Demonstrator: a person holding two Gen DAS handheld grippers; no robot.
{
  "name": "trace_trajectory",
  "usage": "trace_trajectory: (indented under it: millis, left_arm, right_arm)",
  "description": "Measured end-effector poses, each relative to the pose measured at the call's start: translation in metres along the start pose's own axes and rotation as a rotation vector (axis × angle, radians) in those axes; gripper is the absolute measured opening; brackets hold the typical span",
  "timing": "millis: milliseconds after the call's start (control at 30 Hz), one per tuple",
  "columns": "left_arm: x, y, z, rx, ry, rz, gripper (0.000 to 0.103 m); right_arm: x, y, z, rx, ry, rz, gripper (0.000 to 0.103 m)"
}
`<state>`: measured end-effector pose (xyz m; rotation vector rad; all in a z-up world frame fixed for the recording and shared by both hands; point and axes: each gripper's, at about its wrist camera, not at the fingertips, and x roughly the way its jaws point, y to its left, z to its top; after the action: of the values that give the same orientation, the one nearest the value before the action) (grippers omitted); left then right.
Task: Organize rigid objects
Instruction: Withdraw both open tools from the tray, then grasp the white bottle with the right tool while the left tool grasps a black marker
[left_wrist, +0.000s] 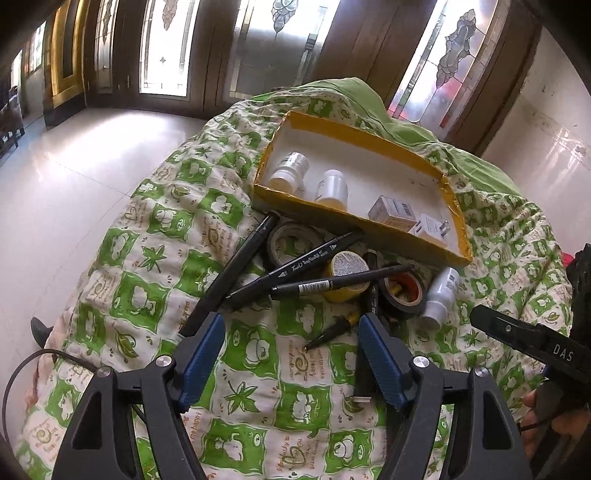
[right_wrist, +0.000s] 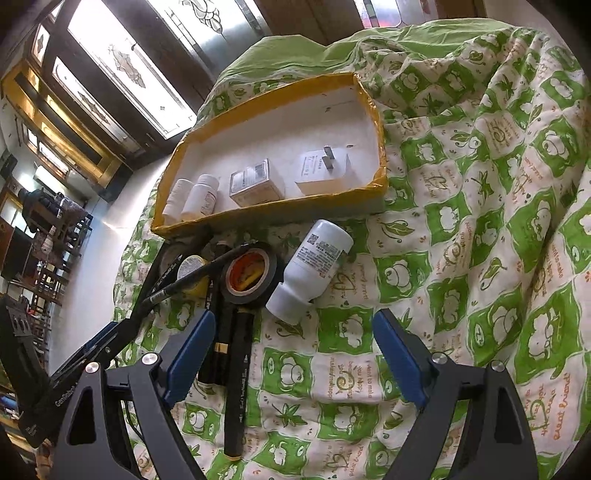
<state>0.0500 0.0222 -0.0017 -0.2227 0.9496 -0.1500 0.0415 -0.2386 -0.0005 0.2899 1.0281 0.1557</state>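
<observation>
Right tongs (right_wrist: 293, 354), blue pads apart, nothing between them. Item: white plastic bottle (right_wrist: 310, 271), lying on green-patterned quilt (right_wrist: 480, 221) just before yellow-rimmed cardboard tray (right_wrist: 380, 147). Likely light, stiff, smooth; prone to roll. Best gripped across mid-body. Left tongs (left_wrist: 293, 334) likewise apart, empty.

**A quilted surface crowded with small goods**

A green-and-white patchwork quilt (right_wrist: 461, 229) with leaf and cartoon prints covered the rounded surface. On it sat a shallow yellow-rimmed cardboard tray (right_wrist: 380, 155). Just in front of the tray lay a heap of black marker pens (left_wrist: 236, 266), a black roll of tape (right_wrist: 251, 273), a yellow-lidded round tin (left_wrist: 347, 266) and a white plastic bottle on its side (right_wrist: 314, 266).
</observation>
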Motion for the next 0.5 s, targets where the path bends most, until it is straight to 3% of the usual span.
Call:
trace_trajectory:
  millis: [333,500]
  left_arm:
    - [0.0001,-0.0006,0.0004,0.003,-0.003,0.0,0.078]
    - [-0.0002,-0.0012,0.0005,0.004,-0.001,0.001,0.078]
  right_arm:
    - [-0.001,-0.0002,0.0004,-0.013,-0.005,-0.025,0.085]
    - [0.0009,-0.0069,0.0037,0.001,0.004,-0.041,0.072]
